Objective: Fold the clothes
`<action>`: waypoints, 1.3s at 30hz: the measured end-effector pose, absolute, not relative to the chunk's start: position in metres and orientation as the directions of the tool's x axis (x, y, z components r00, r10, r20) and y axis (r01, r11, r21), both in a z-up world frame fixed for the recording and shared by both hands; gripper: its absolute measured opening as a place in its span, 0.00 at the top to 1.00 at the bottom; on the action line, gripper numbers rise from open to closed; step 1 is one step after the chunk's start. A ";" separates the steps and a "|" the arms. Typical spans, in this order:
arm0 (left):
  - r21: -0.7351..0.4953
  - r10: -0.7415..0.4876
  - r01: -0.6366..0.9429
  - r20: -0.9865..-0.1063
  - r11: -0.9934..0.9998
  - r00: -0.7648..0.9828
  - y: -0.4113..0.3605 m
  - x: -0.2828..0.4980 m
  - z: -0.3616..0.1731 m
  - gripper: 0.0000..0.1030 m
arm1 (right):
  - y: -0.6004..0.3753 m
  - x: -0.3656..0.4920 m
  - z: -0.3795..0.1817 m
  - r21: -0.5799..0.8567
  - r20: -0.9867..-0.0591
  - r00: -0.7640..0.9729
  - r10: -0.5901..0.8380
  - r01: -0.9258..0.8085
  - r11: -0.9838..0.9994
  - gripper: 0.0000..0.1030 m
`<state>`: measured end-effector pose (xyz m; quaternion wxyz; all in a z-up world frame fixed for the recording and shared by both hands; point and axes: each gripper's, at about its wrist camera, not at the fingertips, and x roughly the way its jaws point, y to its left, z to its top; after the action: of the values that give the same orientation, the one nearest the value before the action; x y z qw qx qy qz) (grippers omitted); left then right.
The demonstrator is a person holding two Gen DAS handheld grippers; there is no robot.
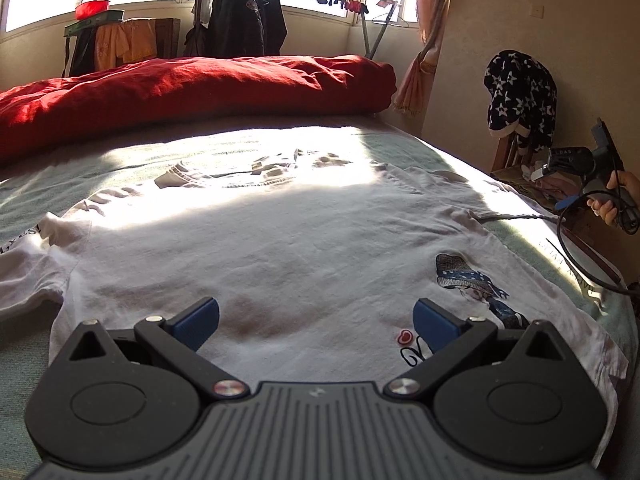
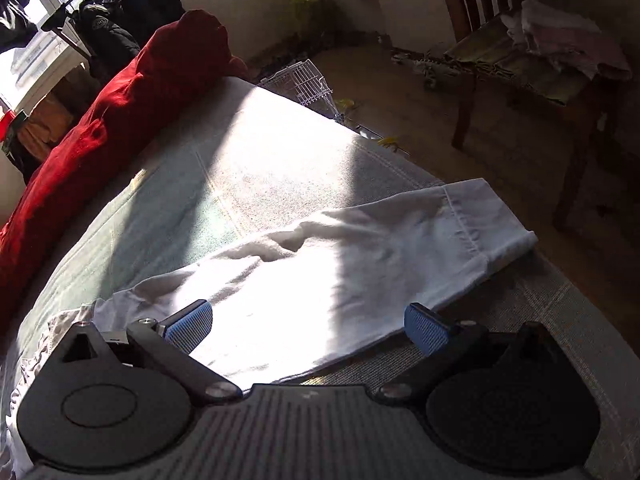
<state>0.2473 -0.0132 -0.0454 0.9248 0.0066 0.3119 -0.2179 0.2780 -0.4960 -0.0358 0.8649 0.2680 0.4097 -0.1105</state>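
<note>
A white T-shirt [image 1: 280, 240] with a cartoon print [image 1: 472, 284] lies spread flat on the bed, its collar toward the far side. My left gripper [image 1: 316, 322] hovers open over the shirt's near hem, nothing between its blue pads. The other gripper [image 1: 600, 176] shows at the right edge of the left wrist view, held in a hand off the bed's side. In the right wrist view my right gripper [image 2: 308, 326] stands open above the shirt's sleeve [image 2: 360, 264], which stretches toward the bed's edge. Its blue pads hold nothing.
A rolled red duvet [image 1: 192, 92] lies along the far side of the bed [image 1: 52, 192]. A clothes rack [image 1: 280, 4] with dark jackets stands by the windows. A wooden chair [image 2: 532, 76] piled with clothes and a white wire rack [image 2: 308, 84] stand on the floor right of the bed.
</note>
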 end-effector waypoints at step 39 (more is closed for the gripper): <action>-0.234 -0.444 0.377 -0.474 0.896 0.760 0.041 0.223 -0.001 0.01 | -0.153 0.257 -0.065 0.184 -0.802 0.524 0.287 -0.239 0.953 0.00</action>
<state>0.2235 0.0411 -0.0009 0.9361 -0.0624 0.2678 -0.2192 0.2566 -0.1526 -0.0649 0.8726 0.0255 0.4639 0.1507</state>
